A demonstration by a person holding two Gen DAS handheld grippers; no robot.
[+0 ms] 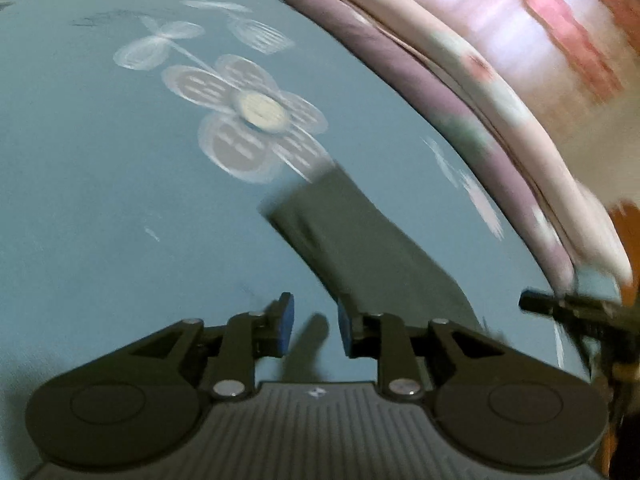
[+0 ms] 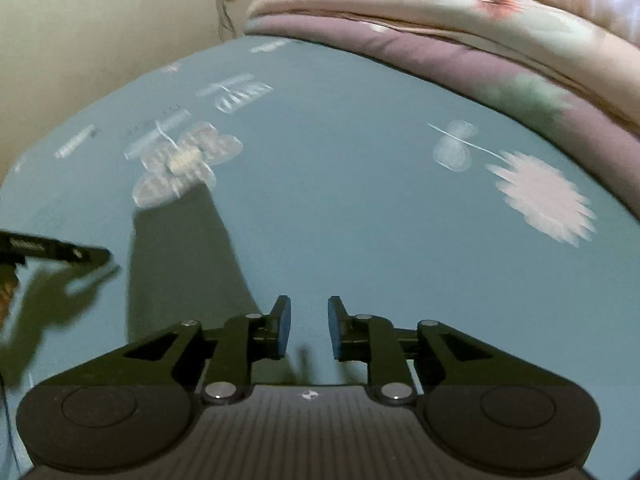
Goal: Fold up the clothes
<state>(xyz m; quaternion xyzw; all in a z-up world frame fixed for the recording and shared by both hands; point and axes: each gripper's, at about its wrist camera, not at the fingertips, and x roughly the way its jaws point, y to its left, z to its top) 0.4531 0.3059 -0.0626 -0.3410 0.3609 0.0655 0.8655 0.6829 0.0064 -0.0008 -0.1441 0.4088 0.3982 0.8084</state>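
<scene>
**Both grippers free over the bed, one dark garment between them**

Nearest my lens is my left gripper (image 1: 312, 326), its blue pads spread apart with nothing between them; the right-hand pad sits just at the edge of the dark garment (image 1: 352, 240) but does not pinch it. My right gripper (image 2: 309, 328) hangs the same way, jaws parted and empty, over bare teal bedsheet (image 2: 360, 200).

The garment is a long, narrow grey-green strip lying flat on the sheet, one end near me, the far end reaching a printed white flower (image 1: 260, 120). In the right wrist view it lies to the left of my right gripper, so it runs between my two hands. I cannot tell whether this strip is a sleeve or leg laid out, or a piece already folded narrow; much of it is cut off below the frame.

If I take hold, I judge the near edge wants a low, flat approach so the pads catch cloth only, not the sheet beneath, with both hands level to keep the fold square.

A rolled pink and mauve quilt (image 2: 440, 40) lines the far side, well apart from the garment. Both views are blurred.
</scene>
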